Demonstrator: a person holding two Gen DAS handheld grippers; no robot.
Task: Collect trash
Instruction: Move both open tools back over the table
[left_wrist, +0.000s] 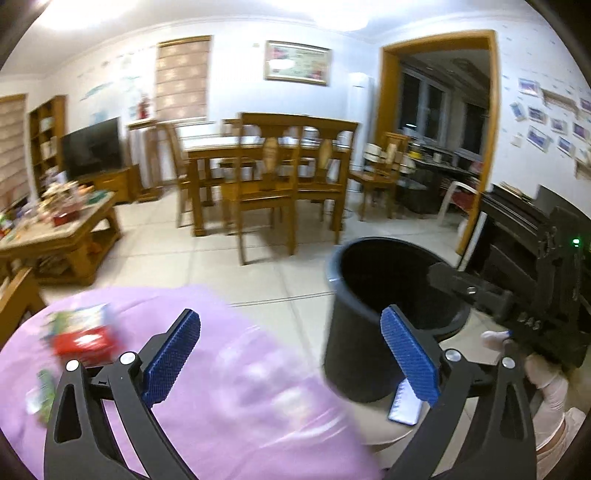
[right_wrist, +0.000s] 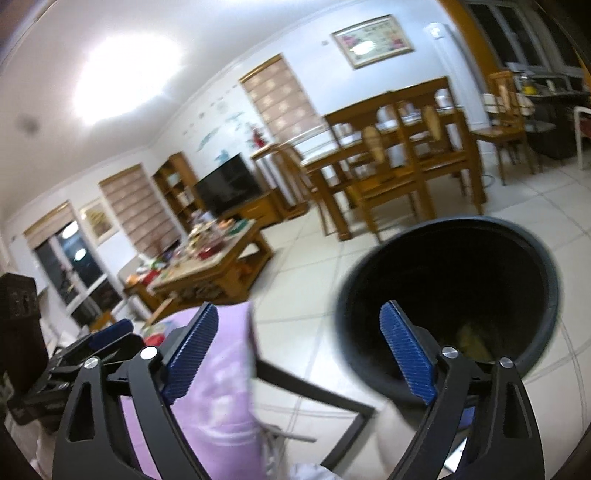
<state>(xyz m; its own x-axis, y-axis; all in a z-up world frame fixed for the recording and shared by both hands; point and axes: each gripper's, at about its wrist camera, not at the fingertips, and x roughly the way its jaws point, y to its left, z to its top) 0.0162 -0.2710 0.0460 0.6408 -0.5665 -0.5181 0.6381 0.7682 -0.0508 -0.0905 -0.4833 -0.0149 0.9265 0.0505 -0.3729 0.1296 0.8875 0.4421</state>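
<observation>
A black trash bin (left_wrist: 384, 317) stands on the tiled floor right of a table with a purple cloth (left_wrist: 229, 369). Blurred trash lies on the cloth at left: a red packet (left_wrist: 85, 341) and green wrappers (left_wrist: 44, 391). My left gripper (left_wrist: 291, 354) is open and empty above the cloth's right edge. My right gripper (right_wrist: 299, 350) is open and empty, its right finger over the bin's mouth (right_wrist: 450, 295); something yellowish (right_wrist: 472, 343) lies inside. The right gripper's body (left_wrist: 517, 295) shows at the right of the left wrist view.
A phone-like device (left_wrist: 406, 404) lies below the bin near my left gripper. A cluttered wooden coffee table (left_wrist: 62, 225) stands at left, a dining table with chairs (left_wrist: 273, 173) behind, and a TV (left_wrist: 92, 147). A black metal frame (right_wrist: 314, 395) lies by the cloth.
</observation>
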